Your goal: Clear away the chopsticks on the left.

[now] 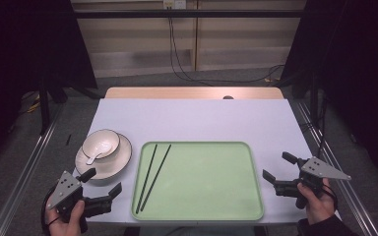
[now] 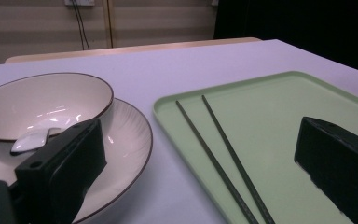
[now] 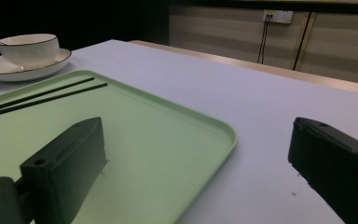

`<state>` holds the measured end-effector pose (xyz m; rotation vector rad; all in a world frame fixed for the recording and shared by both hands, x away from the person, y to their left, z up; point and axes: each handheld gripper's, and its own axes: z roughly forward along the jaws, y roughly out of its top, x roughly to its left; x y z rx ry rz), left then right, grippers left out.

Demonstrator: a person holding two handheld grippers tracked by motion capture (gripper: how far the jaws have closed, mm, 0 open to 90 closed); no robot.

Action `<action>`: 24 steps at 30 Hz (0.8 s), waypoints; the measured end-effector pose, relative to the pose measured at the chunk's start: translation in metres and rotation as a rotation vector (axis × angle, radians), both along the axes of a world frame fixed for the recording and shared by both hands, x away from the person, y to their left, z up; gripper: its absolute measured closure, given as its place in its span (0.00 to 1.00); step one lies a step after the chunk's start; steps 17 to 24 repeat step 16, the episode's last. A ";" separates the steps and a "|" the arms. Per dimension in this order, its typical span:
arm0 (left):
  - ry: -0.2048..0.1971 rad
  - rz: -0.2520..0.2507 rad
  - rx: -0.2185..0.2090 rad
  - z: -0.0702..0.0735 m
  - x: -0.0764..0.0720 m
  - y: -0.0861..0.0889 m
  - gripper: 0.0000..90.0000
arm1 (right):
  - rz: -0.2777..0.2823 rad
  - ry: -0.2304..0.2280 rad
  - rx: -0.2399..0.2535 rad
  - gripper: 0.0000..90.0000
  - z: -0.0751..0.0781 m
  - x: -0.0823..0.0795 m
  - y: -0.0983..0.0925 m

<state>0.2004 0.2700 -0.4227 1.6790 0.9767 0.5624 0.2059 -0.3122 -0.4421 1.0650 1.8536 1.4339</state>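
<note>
Both the left gripper (image 1: 101,184) and the right gripper (image 1: 275,169) hung with jaws spread and empty, flanking the green tray (image 1: 256,209) on the bench (image 1: 202,120), apparently poised towards the chopsticks (image 1: 152,174) lying inside it.

The tray (image 1: 211,196) is light green. Two chopsticks (image 1: 152,174) on it are black. The bowl (image 1: 109,139) is creamy white with a thin dark line round its rim. The plate (image 1: 118,164) under it is white too, with a dark edge and faint lines. The spoon (image 1: 94,156) is white. The table (image 1: 202,120) cover is pale lilac-white. Both grippers have black jaws and grey plates.
</note>
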 end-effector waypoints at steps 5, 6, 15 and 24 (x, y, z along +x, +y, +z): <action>-0.025 0.095 -0.030 -0.009 -0.007 0.017 0.01 | -0.005 -0.011 0.011 0.04 0.001 -0.001 -0.001; -0.025 0.095 -0.030 -0.009 -0.007 0.017 0.01 | -0.007 -0.016 0.017 0.03 0.001 -0.001 -0.001; 0.018 0.082 -0.055 -0.012 -0.009 0.024 0.01 | -0.022 -0.018 0.032 0.03 -0.001 -0.001 -0.001; 0.027 0.083 -0.057 -0.013 -0.007 0.025 0.01 | -0.022 -0.018 0.032 0.03 -0.001 -0.001 -0.001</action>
